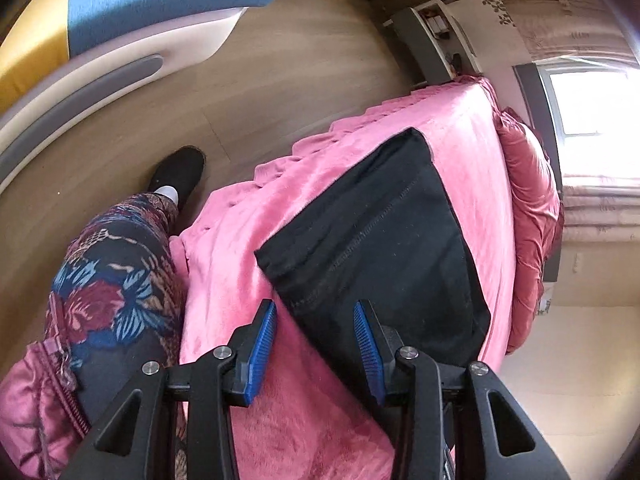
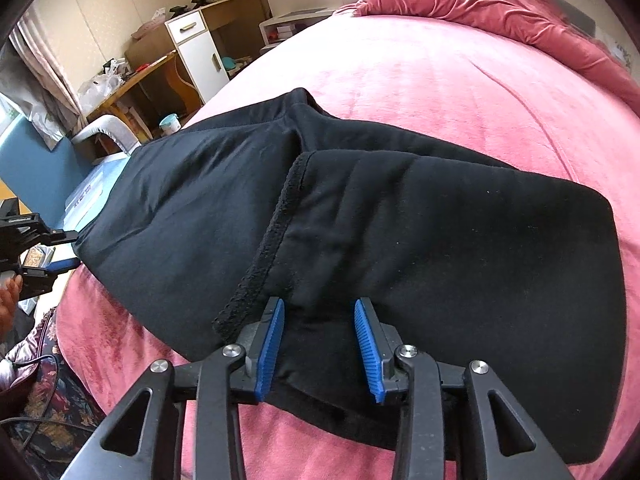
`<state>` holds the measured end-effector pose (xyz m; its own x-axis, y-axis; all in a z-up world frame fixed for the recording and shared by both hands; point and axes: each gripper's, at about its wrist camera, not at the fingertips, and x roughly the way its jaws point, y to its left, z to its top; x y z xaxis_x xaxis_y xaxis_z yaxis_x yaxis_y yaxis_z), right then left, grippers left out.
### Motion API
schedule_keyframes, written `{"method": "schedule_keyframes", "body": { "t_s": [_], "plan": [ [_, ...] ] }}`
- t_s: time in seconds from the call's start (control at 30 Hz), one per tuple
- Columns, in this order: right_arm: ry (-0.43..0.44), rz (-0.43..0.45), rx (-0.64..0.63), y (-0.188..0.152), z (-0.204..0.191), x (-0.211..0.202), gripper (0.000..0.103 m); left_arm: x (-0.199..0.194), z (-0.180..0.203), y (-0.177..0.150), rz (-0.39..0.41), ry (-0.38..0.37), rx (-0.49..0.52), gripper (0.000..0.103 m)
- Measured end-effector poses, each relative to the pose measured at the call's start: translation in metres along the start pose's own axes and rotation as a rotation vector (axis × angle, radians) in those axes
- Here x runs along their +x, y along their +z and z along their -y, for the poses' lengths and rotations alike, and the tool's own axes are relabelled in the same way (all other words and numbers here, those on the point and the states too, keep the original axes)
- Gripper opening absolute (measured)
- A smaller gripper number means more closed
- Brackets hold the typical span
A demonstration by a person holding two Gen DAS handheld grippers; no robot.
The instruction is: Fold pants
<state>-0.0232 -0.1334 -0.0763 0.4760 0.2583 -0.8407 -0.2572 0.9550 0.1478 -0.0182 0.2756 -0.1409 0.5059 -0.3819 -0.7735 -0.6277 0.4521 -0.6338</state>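
Note:
Black pants (image 2: 400, 216) lie folded on a pink bed cover (image 2: 440, 80); one layer is folded over another, with a hem edge running down the middle. In the left wrist view the pants (image 1: 384, 240) form a dark folded slab on the cover (image 1: 248, 280). My left gripper (image 1: 316, 312) is open, its blue pads just above the near corner of the pants, holding nothing. My right gripper (image 2: 320, 308) is open, its pads hovering over the near edge of the folded pants. The left gripper also shows at the left edge of the right wrist view (image 2: 44, 248).
A dark pink quilt (image 2: 500, 4) is bunched at the head of the bed. The person's floral trousers (image 1: 116, 288) and black shoe (image 1: 180, 172) stand beside the bed on a wooden floor (image 1: 280, 72). A desk and white cabinet (image 2: 196, 48) stand beyond the bed.

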Motion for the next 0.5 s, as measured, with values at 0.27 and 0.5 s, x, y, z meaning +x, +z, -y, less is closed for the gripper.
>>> {"method": "schedule_keyframes", "body": {
  "t_s": [0.27,0.5],
  "plan": [
    [-0.004,0.003,0.000,0.000,-0.001,0.001,0.039,0.014,0.006,0.011,0.031,0.043,0.020,0.037],
    [-0.001,0.005,0.002,-0.001,-0.001,0.002,0.040,-0.002,0.039,-0.001,0.127,0.064,0.227,0.020]
  ]
}}
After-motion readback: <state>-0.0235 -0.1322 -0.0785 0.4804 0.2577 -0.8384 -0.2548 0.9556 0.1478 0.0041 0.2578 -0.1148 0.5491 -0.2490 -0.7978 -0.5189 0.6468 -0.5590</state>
